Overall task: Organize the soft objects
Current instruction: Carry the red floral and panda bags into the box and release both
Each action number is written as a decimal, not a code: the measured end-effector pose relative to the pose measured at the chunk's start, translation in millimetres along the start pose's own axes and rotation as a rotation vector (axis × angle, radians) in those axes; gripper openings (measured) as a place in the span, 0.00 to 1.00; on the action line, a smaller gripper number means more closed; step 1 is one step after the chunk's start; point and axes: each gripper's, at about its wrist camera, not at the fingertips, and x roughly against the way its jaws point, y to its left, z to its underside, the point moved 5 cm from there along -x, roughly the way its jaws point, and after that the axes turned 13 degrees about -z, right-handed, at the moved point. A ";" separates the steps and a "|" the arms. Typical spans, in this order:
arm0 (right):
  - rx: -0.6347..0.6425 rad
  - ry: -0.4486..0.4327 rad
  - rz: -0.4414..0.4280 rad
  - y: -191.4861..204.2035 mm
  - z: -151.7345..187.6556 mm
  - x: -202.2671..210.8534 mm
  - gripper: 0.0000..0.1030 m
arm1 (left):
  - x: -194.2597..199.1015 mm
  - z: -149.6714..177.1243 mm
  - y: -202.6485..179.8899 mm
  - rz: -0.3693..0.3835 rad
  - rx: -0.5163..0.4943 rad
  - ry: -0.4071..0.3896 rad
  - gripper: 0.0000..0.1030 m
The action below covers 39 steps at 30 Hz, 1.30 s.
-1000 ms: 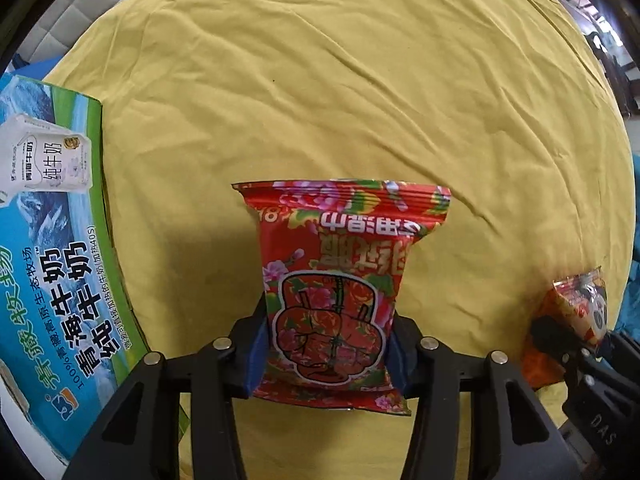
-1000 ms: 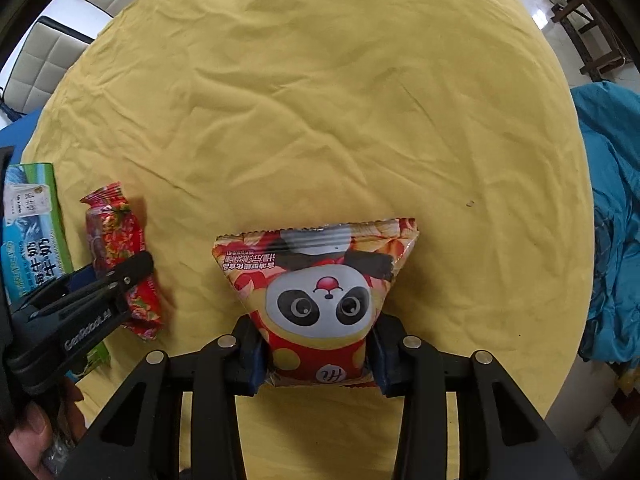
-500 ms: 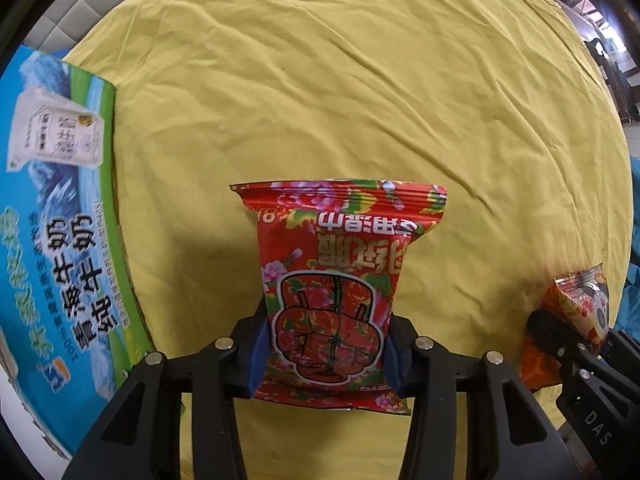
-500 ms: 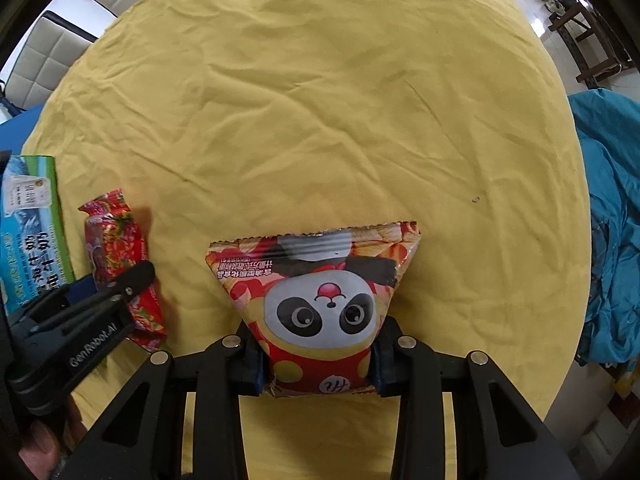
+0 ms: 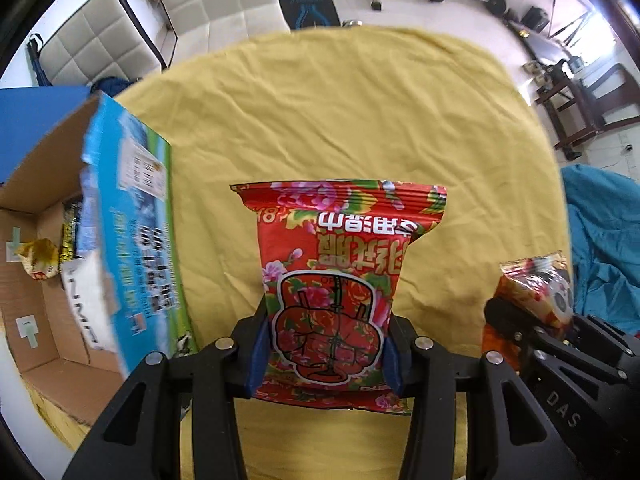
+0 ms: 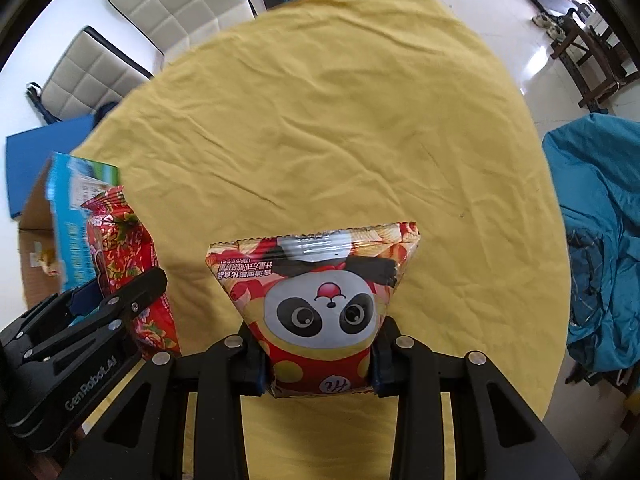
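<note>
Item 1: red floral snack bag [image 5: 334,280]. A sealed, air-puffed foil pouch, judged very light, soft and crushable, with a slick film surface. It is best taken across the lower body, below the crimped seal, with only enough squeeze to dent the air cushion; a harder pinch risks bursting the seam or breaking the contents. It hangs upside down, print inverted, red with pink peonies and a fist-shaped emblem. The left gripper [image 5: 326,354] clamps it, blue pads pressed into both sides of its lower part, the bag clear above the yellow tablecloth [image 5: 360,112].

Item 2: panda snack bag [image 6: 320,300]. The same kind of pouch, wider at its serrated far seal and tapering toward the grip, so it may slide if held loosely. It shows a panda face on red and gold with yellow dots. The right gripper [image 6: 320,364] has just been tightening and now pinches the narrow end between its pads, with the bag raised over the cloth.

Item 3: cardboard box [image 5: 48,280]. It stands open at the left edge of the table, printed blue and green outside. It holds a few packets, one yellow and crumpled; the others are too blurred to identify. It is judged the likely destination for both bags.
</note>
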 end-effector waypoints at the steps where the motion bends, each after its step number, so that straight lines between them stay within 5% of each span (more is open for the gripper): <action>1: 0.005 -0.011 -0.008 2.9 3.2 9.0 0.36 | 6.5 1.9 5.0 0.009 0.004 -0.010 0.41; 9: 0.055 -0.100 -0.056 53.4 14.4 66.8 0.36 | 74.4 5.6 54.9 0.052 0.051 -0.118 0.41; 21: 0.170 -0.172 -0.158 189.7 41.1 97.5 0.36 | 136.9 32.0 171.1 0.047 0.134 -0.265 0.41; 30: 0.294 -0.139 -0.200 302.4 54.5 69.6 0.36 | 135.8 51.9 277.4 -0.006 0.235 -0.297 0.41; 39: 0.346 -0.040 -0.215 375.0 65.9 -13.0 0.36 | 74.9 69.8 354.8 -0.033 0.307 -0.185 0.41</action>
